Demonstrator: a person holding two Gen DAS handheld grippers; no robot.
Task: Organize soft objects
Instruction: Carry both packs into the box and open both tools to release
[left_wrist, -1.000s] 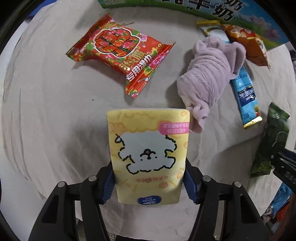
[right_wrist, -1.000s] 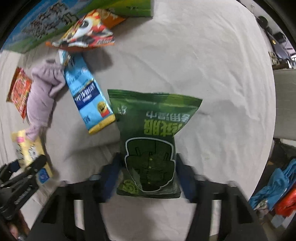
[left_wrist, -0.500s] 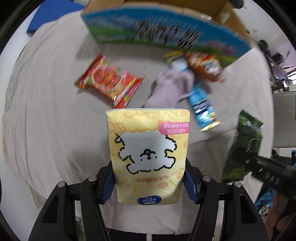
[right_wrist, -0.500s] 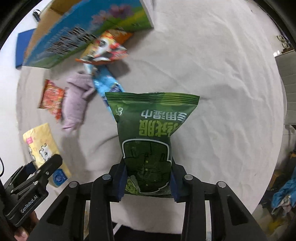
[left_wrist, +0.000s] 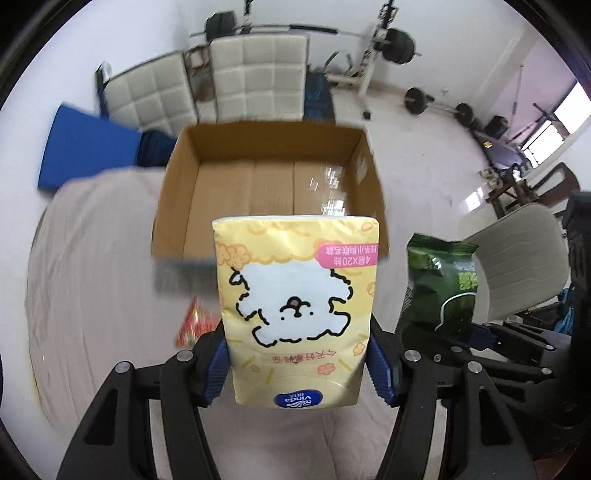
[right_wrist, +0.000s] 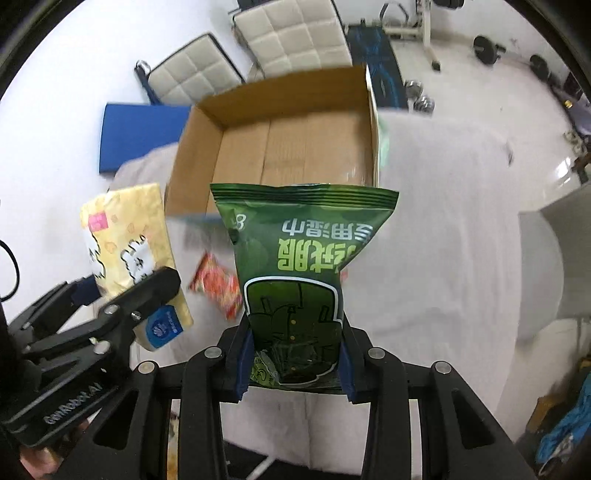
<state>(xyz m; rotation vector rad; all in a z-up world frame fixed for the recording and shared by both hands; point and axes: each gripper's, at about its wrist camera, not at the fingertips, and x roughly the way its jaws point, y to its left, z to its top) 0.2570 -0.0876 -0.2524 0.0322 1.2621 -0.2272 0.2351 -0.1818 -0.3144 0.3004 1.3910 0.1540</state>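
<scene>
My left gripper is shut on a yellow tissue pack with a white dog drawn on it, held upright high above the cloth-covered table. My right gripper is shut on a green wet-wipe pack, also lifted. Each pack shows in the other view: the green pack at the right, the yellow pack at the left. An open, empty cardboard box lies just beyond both packs. A red snack pack lies on the cloth below, partly hidden.
Behind the box stand two white quilted chairs and a blue mat. Weights and a bench rack are on the floor at the back right. A pale chair is at the right of the table.
Both grippers rose with their packs and tilted up, so the open box and the room came into view. The purple cloth and other snack packs dropped out of sight.
</scene>
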